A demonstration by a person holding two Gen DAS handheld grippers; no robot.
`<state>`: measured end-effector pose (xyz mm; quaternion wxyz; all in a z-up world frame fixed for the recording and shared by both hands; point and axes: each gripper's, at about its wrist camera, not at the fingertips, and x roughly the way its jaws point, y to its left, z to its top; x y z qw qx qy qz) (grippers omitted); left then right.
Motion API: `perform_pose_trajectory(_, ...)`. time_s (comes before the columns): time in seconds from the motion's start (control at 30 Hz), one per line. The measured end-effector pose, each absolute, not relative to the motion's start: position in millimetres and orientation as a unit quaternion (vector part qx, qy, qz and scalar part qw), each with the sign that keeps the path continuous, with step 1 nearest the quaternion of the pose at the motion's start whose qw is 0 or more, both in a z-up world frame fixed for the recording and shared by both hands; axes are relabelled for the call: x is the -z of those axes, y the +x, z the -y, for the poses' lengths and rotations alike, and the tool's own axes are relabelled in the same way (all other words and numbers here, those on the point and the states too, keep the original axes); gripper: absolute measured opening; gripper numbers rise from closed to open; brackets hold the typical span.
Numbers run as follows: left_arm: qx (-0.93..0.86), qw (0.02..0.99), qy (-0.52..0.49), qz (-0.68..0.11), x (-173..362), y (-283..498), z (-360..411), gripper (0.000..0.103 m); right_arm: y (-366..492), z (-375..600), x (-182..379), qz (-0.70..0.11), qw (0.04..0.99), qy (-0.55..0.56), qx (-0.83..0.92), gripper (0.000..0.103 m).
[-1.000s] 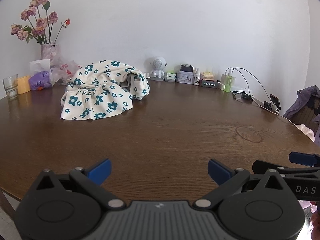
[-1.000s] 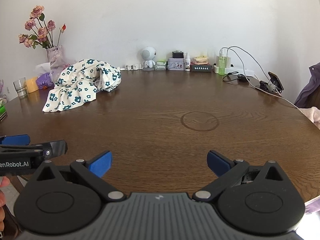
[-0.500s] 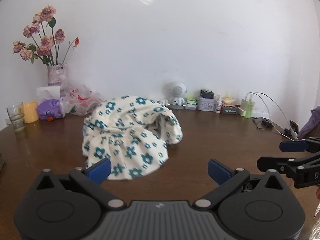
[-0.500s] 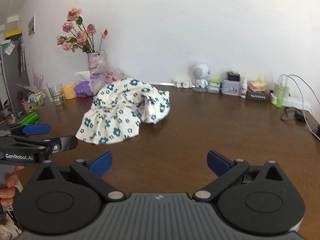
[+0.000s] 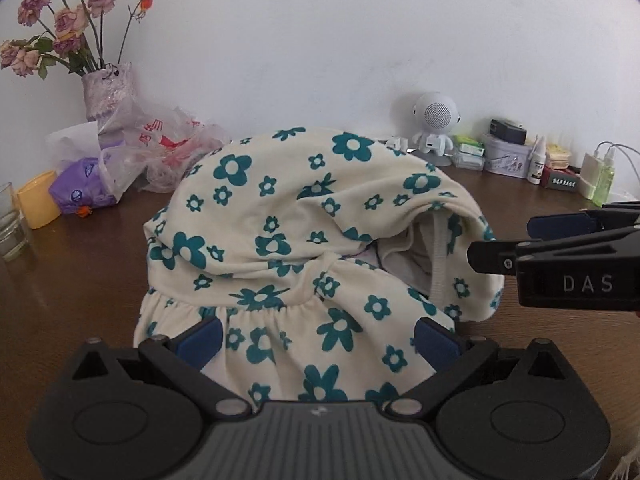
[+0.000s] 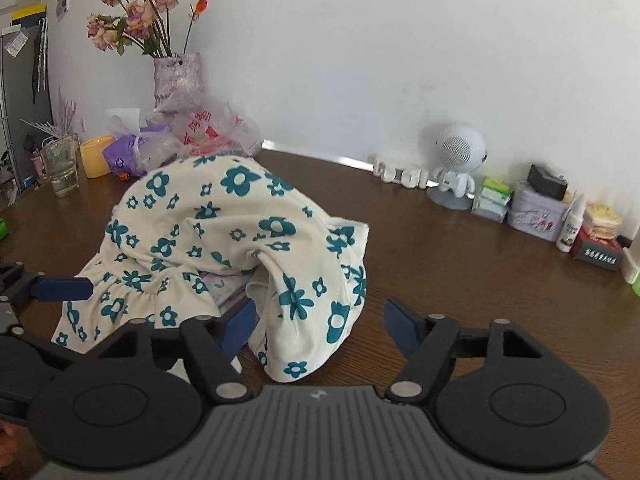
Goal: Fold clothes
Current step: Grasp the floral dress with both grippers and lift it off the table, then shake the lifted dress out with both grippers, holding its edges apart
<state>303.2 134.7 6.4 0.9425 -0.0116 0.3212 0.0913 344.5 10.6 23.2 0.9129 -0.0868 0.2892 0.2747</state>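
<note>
A cream garment with teal flowers (image 5: 304,248) lies crumpled in a heap on the brown wooden table (image 5: 72,280); it also shows in the right wrist view (image 6: 224,240). My left gripper (image 5: 316,340) is open, its blue pads on either side of the garment's gathered front hem. My right gripper (image 6: 320,324) is open over the garment's right end, where a fold hangs between the jaws. The right gripper also shows in the left wrist view (image 5: 560,248), beside the garment's opening. The left gripper's tip shows in the right wrist view (image 6: 60,288).
A vase of dried roses (image 5: 104,92), plastic bags (image 5: 160,152), a yellow cup (image 5: 36,200) and a glass (image 5: 12,224) stand behind the garment on the left. A white robot figure (image 5: 436,128), small boxes and bottles (image 5: 504,156) line the wall.
Both grippers have moved forward across the table to the garment, which now fills the lower middle of each view. Both stay open.
</note>
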Motion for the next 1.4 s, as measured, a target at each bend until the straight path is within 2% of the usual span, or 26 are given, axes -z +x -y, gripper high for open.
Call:
perform_pose_trajectory(0.03, -0.094, 0.942, -0.008, -0.323, -2, 309, -135, 0.096, 352, -13, -18, -0.300, 0.909, -0.084, -0.276, 0.056)
perform_pose_trajectory(0.07, -0.094, 0.942, -0.005, -0.322, -1, 311, -135, 0.086, 358, -14, -14, -0.309, 0.907, -0.078, -0.276, 0.048)
perform_pose_trajectory(0.1, -0.093, 0.942, -0.002, -0.322, 1, 312, -135, 0.080, 362, -14, -11, -0.315, 0.904, -0.068, -0.281, 0.031)
perform_pose_trajectory(0.13, -0.085, 0.944, 0.001, -0.320, 0, 311, -137, 0.068, 364, -11, -9, -0.319, 0.902, -0.060, -0.286, 0.016)
perform_pose_trajectory(0.17, -0.071, 0.947, 0.003, -0.313, -1, 308, -139, 0.044, 365, -8, -8, -0.318, 0.901, -0.055, -0.290, 0.014)
perform_pose_trajectory(0.2, -0.053, 0.951, -0.001, -0.306, -4, 303, -144, 0.028, 362, -4, -11, -0.310, 0.903, -0.057, -0.291, 0.010)
perform_pose_trajectory(0.23, -0.045, 0.951, -0.015, -0.305, -8, 298, -150, 0.006, 360, 0, -13, -0.302, 0.905, -0.059, -0.293, 0.008)
perform_pose_trajectory(0.3, -0.029, 0.952, -0.043, -0.303, -16, 289, -163, 0.006, 351, 13, -24, -0.279, 0.913, -0.075, -0.286, 0.006)
perform_pose_trajectory(0.47, -0.063, 0.964, 0.004, -0.259, -51, 248, -160, 0.004, 329, 55, -59, -0.229, 0.934, -0.097, -0.255, 0.005)
perform_pose_trajectory(0.9, -0.074, 0.989, 0.119, -0.051, -180, 74, -110, 0.000, 176, 207, -170, -0.085, 0.968, -0.116, -0.207, 0.004)
perform_pose_trajectory(0.97, -0.073, 0.990, 0.114, -0.051, -192, 71, -109, 0.000, 164, 222, -178, -0.085, 0.970, -0.118, -0.195, 0.004)
perform_pose_trajectory(1.0, -0.069, 0.990, 0.110, -0.058, -194, 74, -109, 0.000, 162, 228, -180, -0.091, 0.971, -0.116, -0.187, 0.001)
perform_pose_trajectory(1.07, -0.066, 0.988, 0.114, -0.084, -187, 87, -108, 0.000, 172, 236, -171, -0.120, 0.972, -0.108, -0.168, 0.001)
perform_pose_trajectory(1.23, 0.006, 0.972, 0.105, -0.210, -126, 126, -101, 0.002, 207, 250, -112, -0.229, 0.959, -0.095, -0.140, 0.001)
perform_pose_trajectory(1.33, 0.057, 0.950, 0.096, -0.290, -90, 149, -94, 0.012, 219, 260, -78, -0.305, 0.937, -0.071, -0.158, 0.005)
perform_pose_trajectory(1.37, 0.080, 0.942, 0.096, -0.311, -82, 156, -93, 0.021, 220, 265, -71, -0.326, 0.929, -0.061, -0.167, 0.007)
perform_pose_trajectory(1.4, 0.097, 0.936, 0.097, -0.325, -77, 162, -89, 0.030, 221, 270, -63, -0.347, 0.920, -0.052, -0.176, 0.016)
